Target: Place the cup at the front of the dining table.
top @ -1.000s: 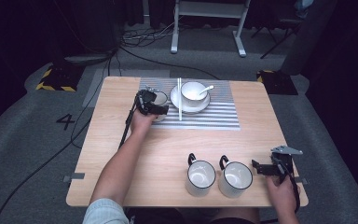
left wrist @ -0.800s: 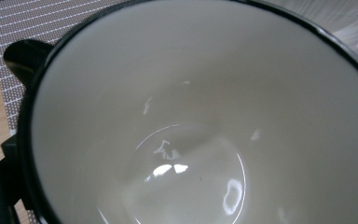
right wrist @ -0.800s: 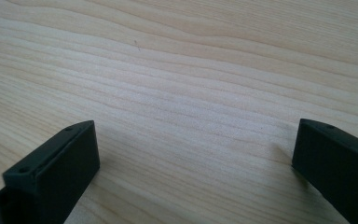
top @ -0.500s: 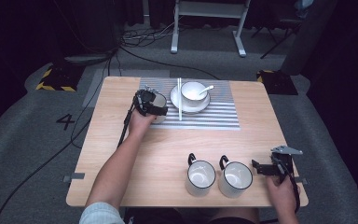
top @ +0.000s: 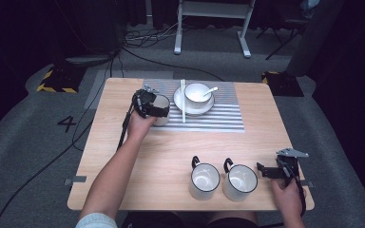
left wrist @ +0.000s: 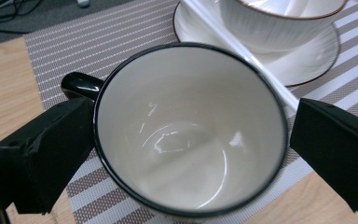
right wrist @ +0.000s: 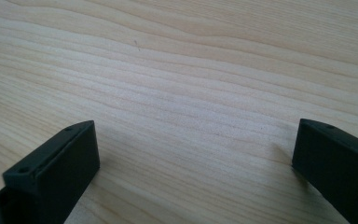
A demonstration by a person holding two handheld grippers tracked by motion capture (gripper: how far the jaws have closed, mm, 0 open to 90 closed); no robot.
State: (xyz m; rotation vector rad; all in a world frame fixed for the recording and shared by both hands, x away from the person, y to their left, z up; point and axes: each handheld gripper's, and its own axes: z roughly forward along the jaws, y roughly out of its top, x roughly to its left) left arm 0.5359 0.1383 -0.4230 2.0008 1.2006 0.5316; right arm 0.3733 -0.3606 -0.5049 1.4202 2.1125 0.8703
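The left gripper point(left wrist: 186, 154) has moved back a little with the mug point(left wrist: 189, 128); its fingers point(left wrist: 46, 154) sit apart, one each side.

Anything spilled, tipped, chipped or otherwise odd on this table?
Nothing stands out. The mug between the left gripper's jaws sits upright and empty on the striped placemat. The two mugs near the right gripper are upright and empty too.

Bare table point(top: 147, 156) lies open across the middle — two mugs point(top: 204, 180) crowd the near edge beside the right claw point(top: 266, 171), while saucer point(top: 193, 103) and chopsticks point(top: 183, 107) hem the left claw point(top: 164, 108).
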